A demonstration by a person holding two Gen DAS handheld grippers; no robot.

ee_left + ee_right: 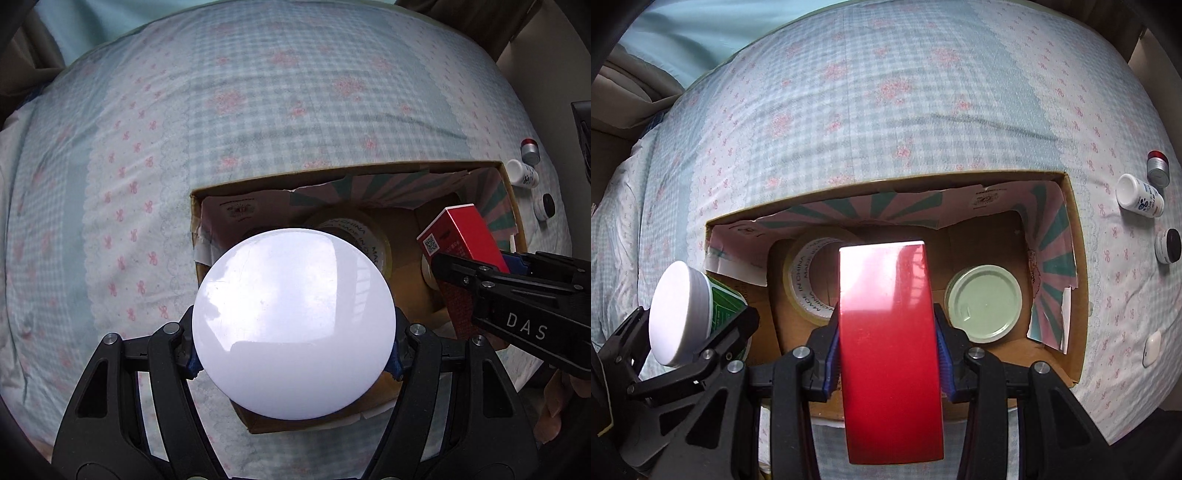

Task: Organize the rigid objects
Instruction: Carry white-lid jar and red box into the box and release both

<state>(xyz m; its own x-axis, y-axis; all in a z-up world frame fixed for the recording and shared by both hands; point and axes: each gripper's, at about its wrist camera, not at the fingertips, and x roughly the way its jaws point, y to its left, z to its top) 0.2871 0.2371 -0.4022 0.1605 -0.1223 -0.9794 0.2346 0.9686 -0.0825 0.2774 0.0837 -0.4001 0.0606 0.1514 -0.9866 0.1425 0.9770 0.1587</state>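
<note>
Our left gripper pinches a white-lidded jar at its sides, low in the centre of the left wrist frame, over the near left edge of the cardboard box. Our right gripper clamps a red box between its blue pads, filling the lower centre of the right wrist frame above the box. Inside we see a tape roll at centre left and a pale green lid at centre right. On the checked bedsheet at the right edge lie a white bottle, a silver, red-topped cylinder, a small dark-capped jar and what may be a white earbud case.
</note>
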